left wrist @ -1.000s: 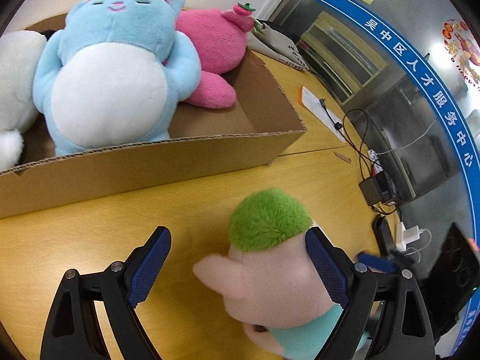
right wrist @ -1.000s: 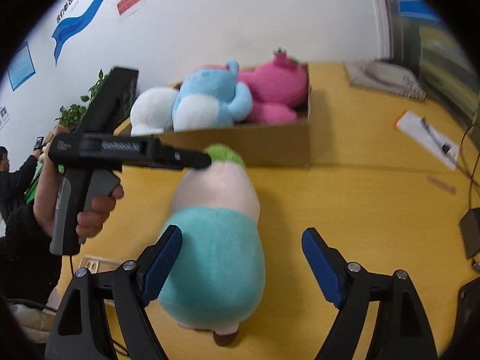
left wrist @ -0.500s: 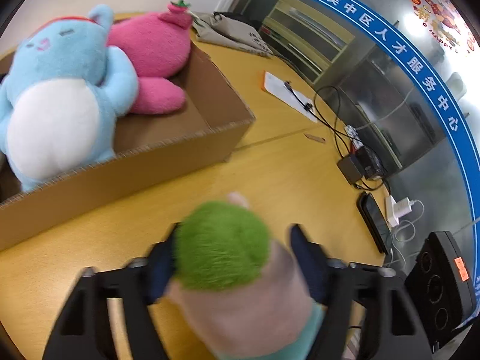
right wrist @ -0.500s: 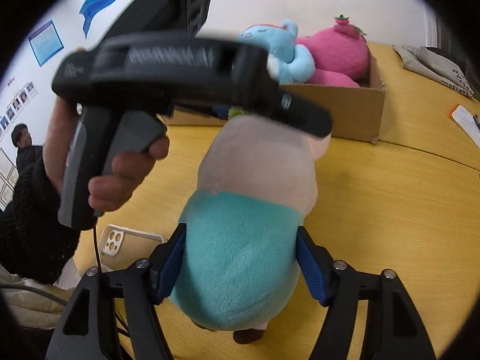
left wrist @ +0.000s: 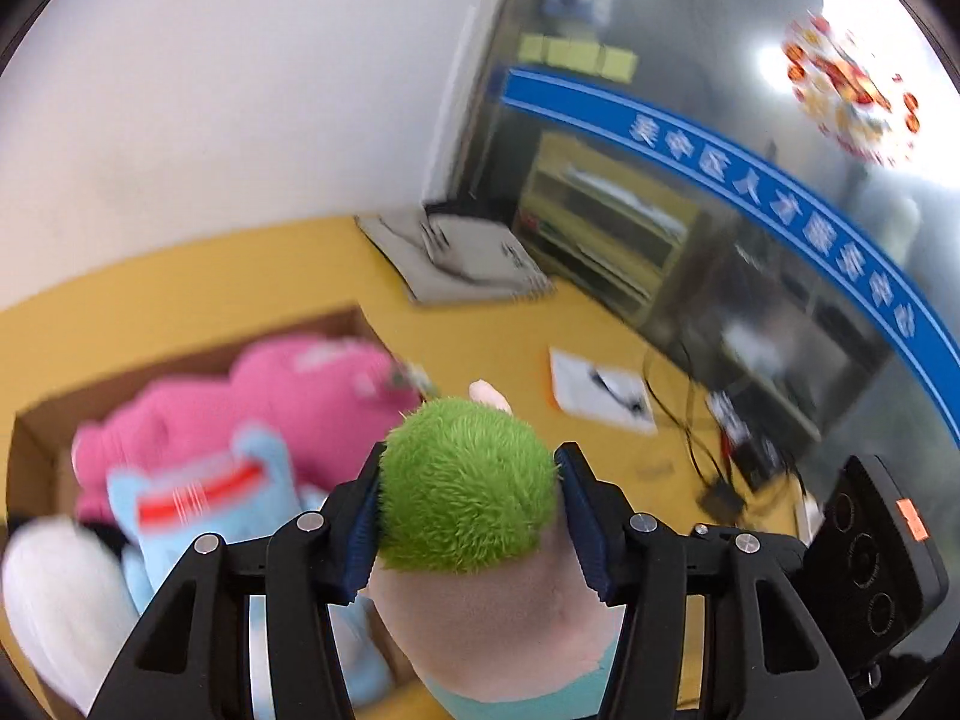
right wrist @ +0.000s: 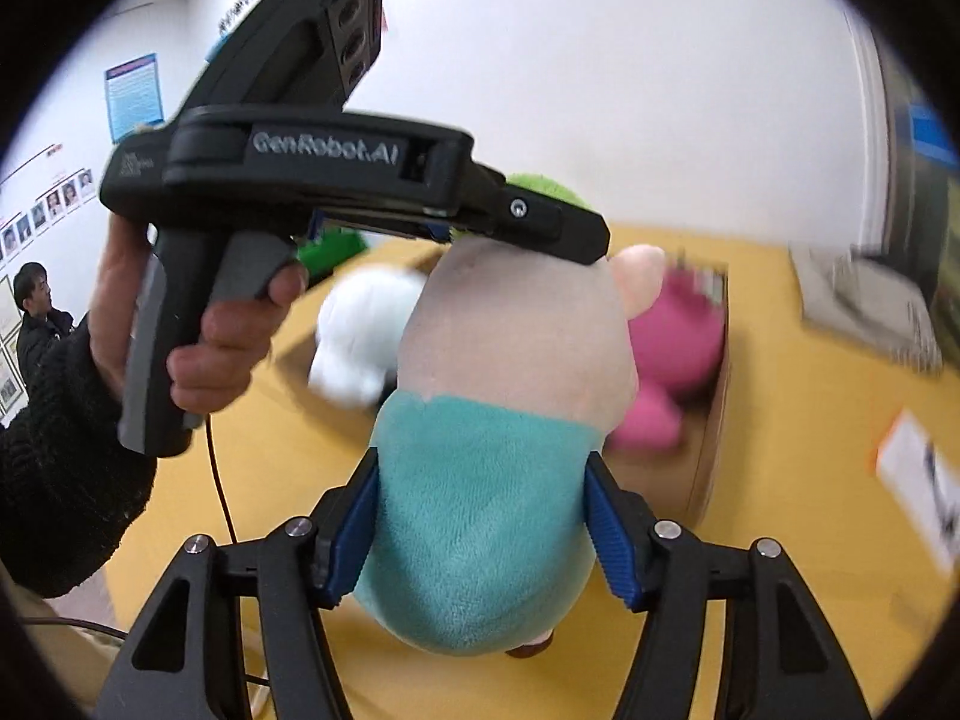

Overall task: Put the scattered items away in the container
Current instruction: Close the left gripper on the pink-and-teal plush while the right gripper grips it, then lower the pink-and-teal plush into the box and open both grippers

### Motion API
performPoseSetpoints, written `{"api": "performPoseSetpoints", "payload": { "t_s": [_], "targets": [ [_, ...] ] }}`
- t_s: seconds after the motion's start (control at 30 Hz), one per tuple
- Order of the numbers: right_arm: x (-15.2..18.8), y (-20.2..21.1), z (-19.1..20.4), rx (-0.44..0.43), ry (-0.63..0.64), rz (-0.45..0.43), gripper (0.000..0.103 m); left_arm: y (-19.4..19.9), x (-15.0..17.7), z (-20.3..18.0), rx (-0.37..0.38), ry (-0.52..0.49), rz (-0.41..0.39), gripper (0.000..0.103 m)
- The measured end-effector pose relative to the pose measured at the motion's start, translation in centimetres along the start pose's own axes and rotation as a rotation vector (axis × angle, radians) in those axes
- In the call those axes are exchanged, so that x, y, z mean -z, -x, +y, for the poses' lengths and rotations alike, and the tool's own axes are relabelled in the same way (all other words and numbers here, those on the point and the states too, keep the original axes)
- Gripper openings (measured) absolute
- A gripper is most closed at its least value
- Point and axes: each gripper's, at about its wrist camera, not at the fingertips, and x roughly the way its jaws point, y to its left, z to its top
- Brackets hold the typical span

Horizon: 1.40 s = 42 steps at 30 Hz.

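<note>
A plush doll with green hair [left wrist: 468, 498], a peach head and a teal body [right wrist: 480, 528] is held by both grippers above the yellow table. My left gripper [left wrist: 468, 516] is shut on its green head. My right gripper [right wrist: 480, 528] is shut on its teal body. The left gripper also shows in the right wrist view [right wrist: 360, 180], gripped by a hand. The cardboard box [left wrist: 180, 348] lies ahead and below, holding a pink plush [left wrist: 288, 384], a light-blue plush [left wrist: 210, 504] and a white plush [left wrist: 54, 600].
On the yellow table [left wrist: 600, 348] beyond the box lie a grey folded cloth [left wrist: 462, 258], a white paper with a pen [left wrist: 600, 390] and black cables with an adapter [left wrist: 720, 480]. A person [right wrist: 36, 312] stands at far left.
Both grippers have closed on the doll and lifted it off the table toward the box. The views have swung upward and the box now lies lower in frame.
</note>
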Motion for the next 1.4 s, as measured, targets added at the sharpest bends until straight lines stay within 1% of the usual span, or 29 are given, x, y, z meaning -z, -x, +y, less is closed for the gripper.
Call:
{"api": "performPoseSetpoints", "payload": {
  "t_s": [0.07, 0.1, 0.13, 0.2, 0.23, 0.27, 0.33, 0.4, 0.47, 0.5, 0.57, 0.67, 0.7, 0.77, 0.8, 0.87, 0.93, 0.97, 1.0, 1.03, 1.07, 1.1, 1.17, 1.27, 1.3, 1.37, 1.4],
  "targets": [
    [-1.8, -1.1, -1.5, 0.014, 0.035, -0.056, 0.062, -2.3, -2.0, 1.8, -0.013, 0.027, 0.006, 0.058],
    [-2.3, -1.9, -2.4, 0.014, 0.048, -0.08, 0.062, -3.5, -2.5, 2.4, -0.016, 0.036, 0.022, 0.058],
    [-2.6, -2.9, -3.3, 0.01, 0.042, -0.084, 0.062, -5.3, -2.7, 3.1, -0.026, 0.043, 0.049, 0.058],
    [-2.0, -5.8, -5.5, 0.019, 0.014, -0.035, 0.062, -8.4, -2.3, 4.0, -0.041, 0.049, 0.123, 0.057],
    [-1.3, -6.6, -6.0, 0.026, 0.01, -0.008, 0.061, -10.3, -1.7, 4.4, -0.046, 0.047, 0.167, 0.057],
    [-0.3, -7.6, -6.6, 0.036, -0.002, 0.028, 0.061, -11.4, -1.1, 4.5, -0.041, 0.046, 0.191, 0.057],
    [0.9, -8.5, -6.8, 0.059, -0.013, 0.076, 0.059, -13.3, 0.2, 4.7, -0.021, 0.05, 0.218, 0.057],
    [1.7, -8.5, -7.0, 0.067, -0.028, 0.094, 0.056, -14.5, 1.0, 4.8, -0.022, 0.065, 0.225, 0.057],
    [1.6, -7.5, -7.1, 0.046, -0.042, 0.09, 0.045, -15.6, 1.5, 4.3, -0.038, 0.04, 0.237, 0.058],
    [1.4, -6.8, -7.0, 0.029, -0.041, 0.085, 0.042, -15.9, 1.6, 4.1, -0.039, 0.04, 0.239, 0.058],
    [1.0, -5.9, -6.7, 0.021, -0.047, 0.087, 0.042, -16.6, 1.6, 3.7, -0.046, 0.046, 0.248, 0.059],
    [0.9, -5.1, -6.5, 0.05, -0.062, 0.076, 0.042, -17.2, 1.5, 3.7, -0.049, 0.064, 0.252, 0.059],
    [0.8, -5.4, -6.5, 0.05, -0.084, 0.079, 0.042, -17.2, 1.5, 3.7, -0.046, 0.068, 0.254, 0.059],
    [0.4, -7.1, -7.6, 0.041, -0.141, 0.083, 0.042, -17.0, 1.3, 3.6, -0.051, 0.072, 0.26, 0.06],
    [0.6, -8.3, -7.9, 0.046, -0.163, 0.106, 0.041, -16.8, 1.2, 3.3, -0.065, 0.06, 0.264, 0.06],
    [1.1, -9.9, -7.6, 0.07, -0.149, 0.133, 0.04, -15.8, 0.9, 2.7, -0.096, 0.023, 0.262, 0.06],
    [1.3, -10.1, -7.3, 0.072, -0.166, 0.135, 0.041, -13.9, 0.5, 2.7, -0.085, 0.019, 0.222, 0.06],
    [1.4, -10.0, -7.3, 0.081, -0.171, 0.138, 0.041, -12.6, 0.1, 2.8, -0.089, 0.022, 0.177, 0.06],
    [1.5, -10.0, -7.4, 0.09, -0.177, 0.143, 0.041, -11.2, -0.4, 2.8, -0.12, 0.024, 0.116, 0.06],
    [1.7, -9.9, -7.6, 0.091, -0.188, 0.146, 0.041, -10.4, -0.7, 2.8, -0.149, 0.027, 0.081, 0.06],
    [1.8, -9.8, -7.7, 0.089, -0.2, 0.145, 0.041, -10.2, -0.8, 2.8, -0.167, 0.027, 0.065, 0.06],
    [1.9, -9.8, -7.9, 0.085, -0.213, 0.142, 0.041, -10.9, -0.8, 2.8, -0.179, 0.017, 0.092, 0.06],
    [2.1, -9.7, -8.0, 0.092, -0.223, 0.135, 0.041, -13.6, 0.1, 3.3, -0.21, -0.009, 0.185, 0.055],
    [2.1, -9.7, -7.6, 0.132, -0.218, 0.139, 0.041, -15.5, 1.0, 4.1, -0.207, 0.01, 0.19, 0.058],
    [2.1, -9.5, -7.8, 0.145, -0.234, 0.138, 0.042, -16.0, 1.2, 4.2, -0.214, 0.008, 0.186, 0.059],
    [2.1, -9.3, -8.4, 0.158, -0.28, 0.139, 0.051, -17.0, 1.5, 3.4, -0.28, -0.058, 0.192, 0.059],
    [2.2, -9.2, -8.7, 0.162, -0.319, 0.157, 0.071, -17.3, 1.5, 2.8, -0.313, -0.077, 0.192, 0.059]
  ]
}}
